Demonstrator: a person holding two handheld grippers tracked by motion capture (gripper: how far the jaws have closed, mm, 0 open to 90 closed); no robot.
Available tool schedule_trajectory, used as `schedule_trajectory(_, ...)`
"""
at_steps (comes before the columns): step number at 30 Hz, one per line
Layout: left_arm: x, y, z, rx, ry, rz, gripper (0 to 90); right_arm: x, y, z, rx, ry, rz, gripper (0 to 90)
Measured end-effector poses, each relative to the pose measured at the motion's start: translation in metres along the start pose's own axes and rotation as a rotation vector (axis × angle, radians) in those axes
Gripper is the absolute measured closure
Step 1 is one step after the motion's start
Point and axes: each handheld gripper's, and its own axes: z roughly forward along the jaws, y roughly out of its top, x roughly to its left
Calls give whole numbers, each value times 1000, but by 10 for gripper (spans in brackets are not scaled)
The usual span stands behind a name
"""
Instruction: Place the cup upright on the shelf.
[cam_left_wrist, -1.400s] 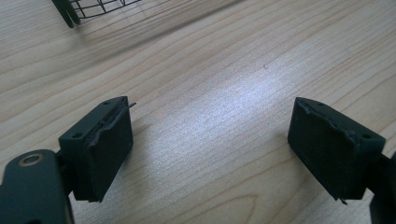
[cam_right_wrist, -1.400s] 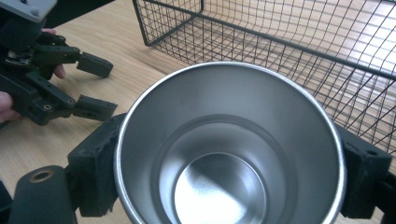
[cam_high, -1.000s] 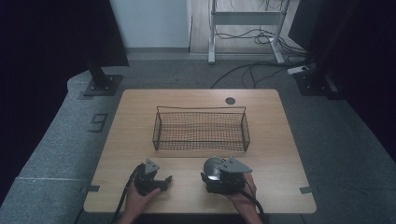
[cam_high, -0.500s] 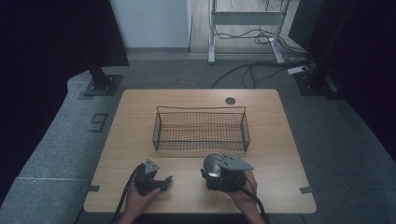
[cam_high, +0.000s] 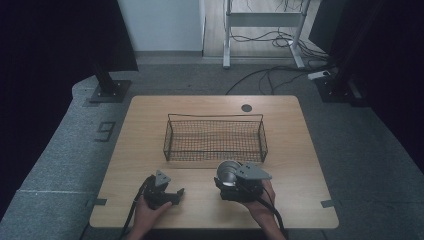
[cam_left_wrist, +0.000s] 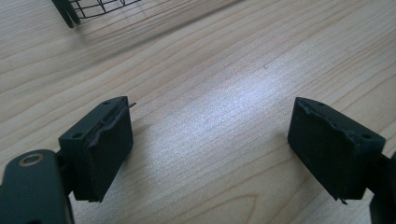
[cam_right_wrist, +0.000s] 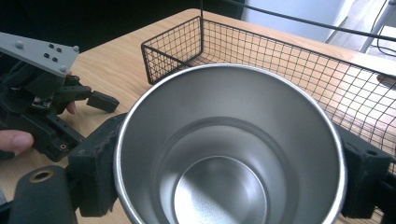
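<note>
The right gripper (cam_high: 235, 181) is clamped on the shiny steel cup (cam_right_wrist: 229, 149), mouth toward its camera, just in front of the black wire basket (cam_high: 215, 122). The left gripper (cam_left_wrist: 210, 154), jaws apart, holds nothing.

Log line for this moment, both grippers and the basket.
left gripper: open, empty | right gripper: shut on steel cup | wire basket: empty

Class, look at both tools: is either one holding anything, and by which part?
The right tool grips a steel cup by its outer sides near the rim. The left tool is open, holding nothing.
</note>
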Motion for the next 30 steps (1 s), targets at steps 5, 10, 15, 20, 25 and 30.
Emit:
schedule_trajectory(5,0,0,0,0,0,0,139,0,0,1,1,1,2,139)
schedule_trajectory(10,0,0,0,0,0,0,139,-1,1,-1,-10,-2,8,139)
schedule_trajectory(15,0,0,0,0,0,0,139,-3,0,1,-6,-3,16,139)
schedule_trajectory(20,0,0,0,0,0,0,139,-5,1,2,-9,-2,24,139)
schedule_trajectory(25,0,0,0,0,0,-1,139,-6,1,4,-4,-2,27,139)
schedule_trajectory(30,0,0,0,1,-1,0,139,-8,6,2,-14,-2,31,139)
